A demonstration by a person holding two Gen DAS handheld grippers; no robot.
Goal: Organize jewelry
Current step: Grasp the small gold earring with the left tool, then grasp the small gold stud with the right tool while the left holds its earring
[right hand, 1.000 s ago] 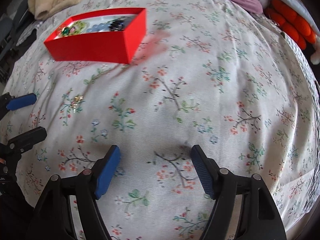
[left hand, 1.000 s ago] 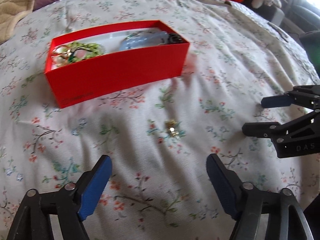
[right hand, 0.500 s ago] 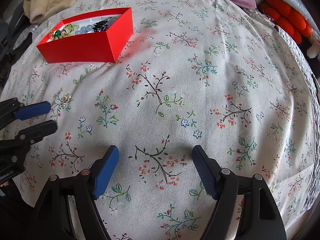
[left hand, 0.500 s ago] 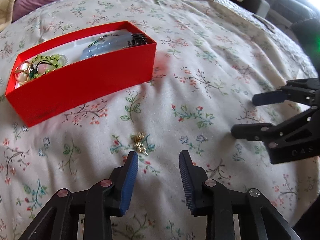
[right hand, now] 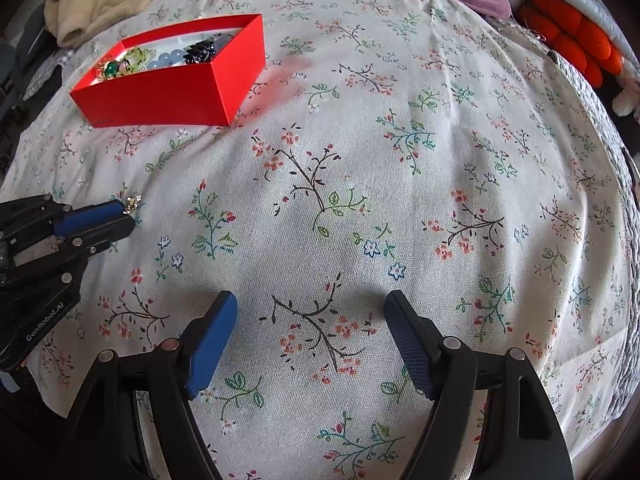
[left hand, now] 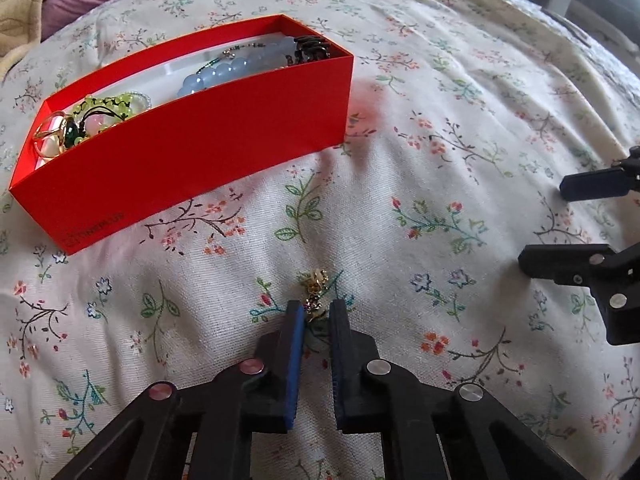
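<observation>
On woven floral cloth, left gripper pinches knobbly gold earring.

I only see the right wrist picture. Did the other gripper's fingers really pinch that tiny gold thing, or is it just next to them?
Observer: Pinched. In the left wrist view the gold charm sits squeezed between the left gripper's closed fingers.
Operator: Is all of it inside the fingers?
Observer: No. Its gold top pokes out past the fingertips, toward the red box.
Operator: Is there room in the box for it?
Observer: Looks so. From this side a bare white patch shows in the middle, between the green beads and the blue beads.
</observation>
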